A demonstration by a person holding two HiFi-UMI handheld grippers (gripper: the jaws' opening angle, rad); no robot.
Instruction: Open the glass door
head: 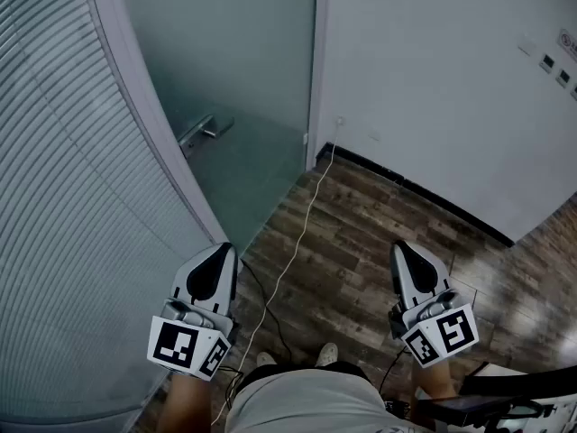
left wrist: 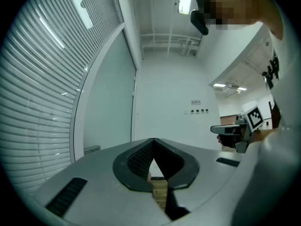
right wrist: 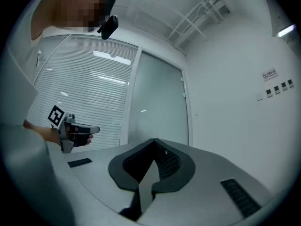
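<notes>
The frosted glass door [head: 236, 57] stands ahead at the top centre, its right edge against a white frame. A metal lever handle [head: 204, 132] juts from its left side. Both grippers hover low over the wood floor, well short of the door and apart from the handle. My left gripper [head: 222, 249] is shut and holds nothing; its jaws meet at the tip [left wrist: 154, 140]. My right gripper [head: 398, 247] is also shut and holds nothing [right wrist: 154, 140]. The door [left wrist: 106, 107] shows beyond the left jaws, and the door [right wrist: 157, 102] fills the middle of the right gripper view.
A curved wall with horizontal blinds [head: 63, 242] runs down the left, close beside my left gripper. A white wall [head: 433, 88] with black skirting and small switches [head: 550, 66] closes the right. A thin white cable [head: 297, 242] trails over the floor. The person's shoes [head: 326, 354] show below.
</notes>
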